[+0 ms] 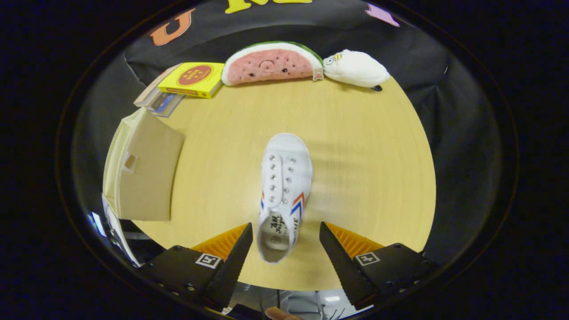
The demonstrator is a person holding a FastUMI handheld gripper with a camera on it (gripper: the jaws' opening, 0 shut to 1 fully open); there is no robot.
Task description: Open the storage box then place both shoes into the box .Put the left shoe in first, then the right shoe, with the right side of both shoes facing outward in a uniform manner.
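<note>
Gripper [284, 242] spread wide, holding nothing; white shoe [284, 191] heel sits between the fingers, untouched. Storage box [142, 171] at table [364, 169] edge, left of shoe; bare tabletop right.

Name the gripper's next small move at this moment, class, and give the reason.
Probably close the fingers on the shoe's heel. The gripper is open, and the heel end of the white shoe lies between its fingers, neither visibly pressing it. The storage box stands to the left on the table.

Hand-held gripper [286, 229]: ridged pads, square markers
</note>
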